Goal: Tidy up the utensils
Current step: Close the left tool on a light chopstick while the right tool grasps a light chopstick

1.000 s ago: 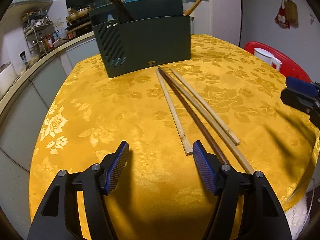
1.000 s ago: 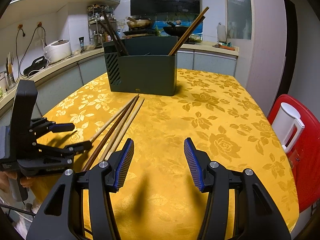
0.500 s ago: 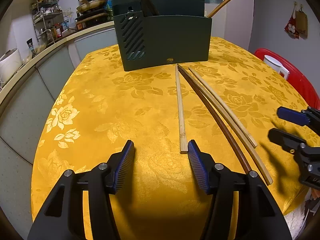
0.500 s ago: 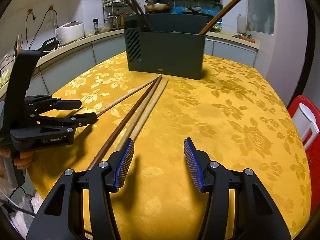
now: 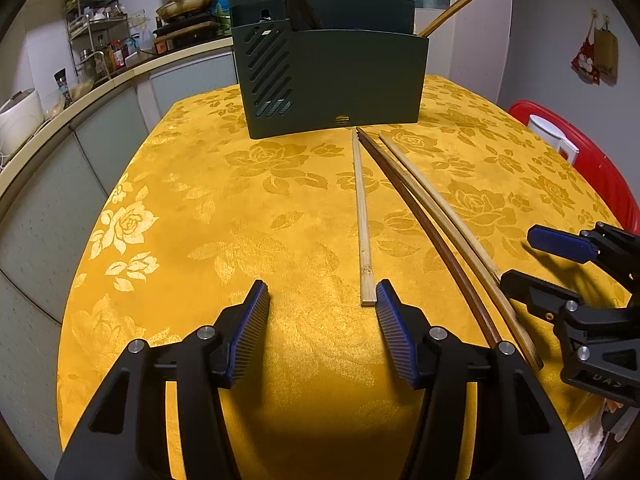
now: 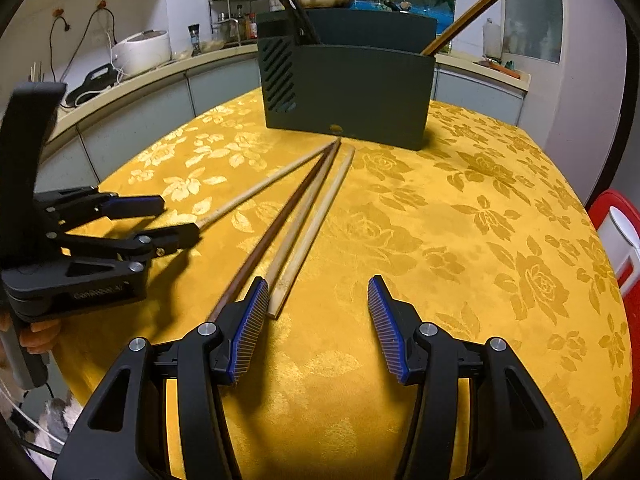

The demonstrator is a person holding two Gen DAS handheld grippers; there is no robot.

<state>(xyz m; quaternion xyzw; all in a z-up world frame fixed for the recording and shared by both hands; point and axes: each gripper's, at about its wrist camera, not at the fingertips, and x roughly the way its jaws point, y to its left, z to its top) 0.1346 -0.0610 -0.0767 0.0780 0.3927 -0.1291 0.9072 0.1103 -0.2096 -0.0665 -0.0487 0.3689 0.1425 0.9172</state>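
Note:
Several chopsticks lie fanned on the yellow tablecloth [image 5: 248,216] in front of a dark green utensil holder [image 5: 332,80] that has chopsticks standing in it. A pale chopstick [image 5: 362,216] lies apart on the left, then a dark brown one [image 5: 432,232] and two more pale ones [image 5: 440,208]. My left gripper [image 5: 320,296] is open over bare cloth, its right finger just beside the pale stick's near end. My right gripper [image 6: 316,292] is open, and its left finger overlaps the near ends of the dark stick [image 6: 280,232] and the pale pair [image 6: 316,220].
A red stool with a white jug [image 5: 556,144] stands past the table's right edge. A curved kitchen counter with a rice cooker [image 6: 140,50] runs behind on the left. A person's hand [image 6: 36,332] holds the left gripper [image 6: 180,218] at the table's near edge.
The left gripper's jaws have narrowed a little and it now faces the holder squarely. The right gripper has come down and in toward the near ends of the chopsticks.

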